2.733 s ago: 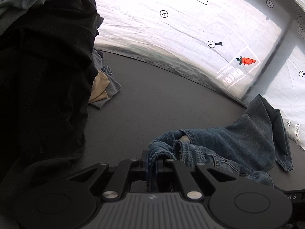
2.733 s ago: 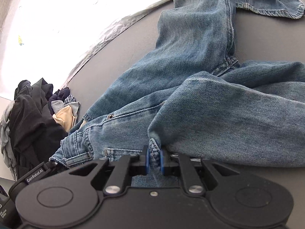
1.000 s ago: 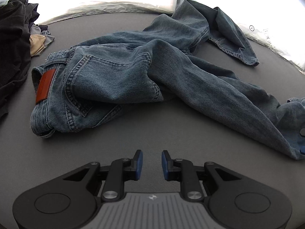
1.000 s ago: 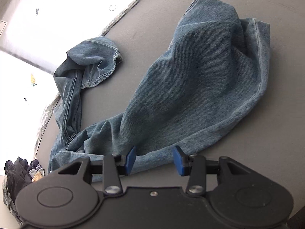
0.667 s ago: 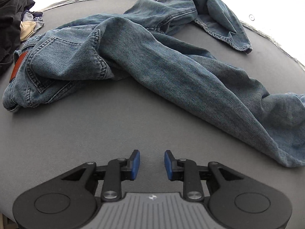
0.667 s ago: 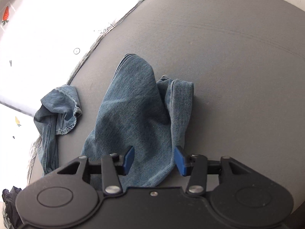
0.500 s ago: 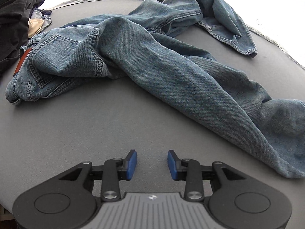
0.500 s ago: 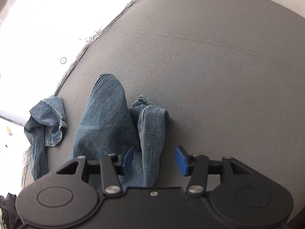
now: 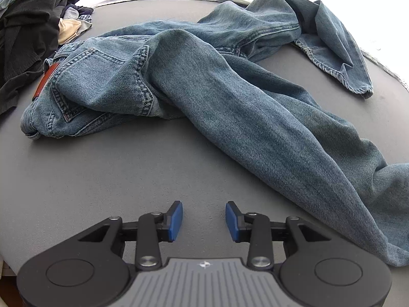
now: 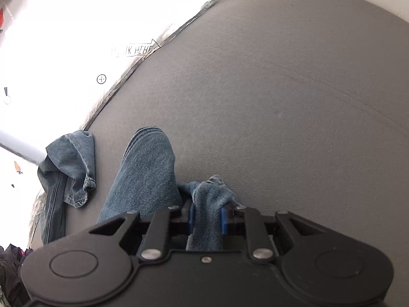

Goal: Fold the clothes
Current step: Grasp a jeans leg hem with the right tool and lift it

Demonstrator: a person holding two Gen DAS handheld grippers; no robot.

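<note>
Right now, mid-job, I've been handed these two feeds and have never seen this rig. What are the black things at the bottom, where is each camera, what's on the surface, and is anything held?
There is no robot arm. A person holds a two-finger gripper in each hand, and each has a fisheye camera looking forward along its fingers. The black shapes at the bottom are the grippers themselves.

In the left wrist view, the left gripper is open with nothing between its blue pads, hovering over a grey table. Ahead of it lie rumpled blue jeans, with a pile of dark clothes at the far left.

In the right wrist view, the right gripper is closed on a bunched fold of the jeans' denim at one leg end. The other leg's hem lies to the left, near the table edge.
</note>
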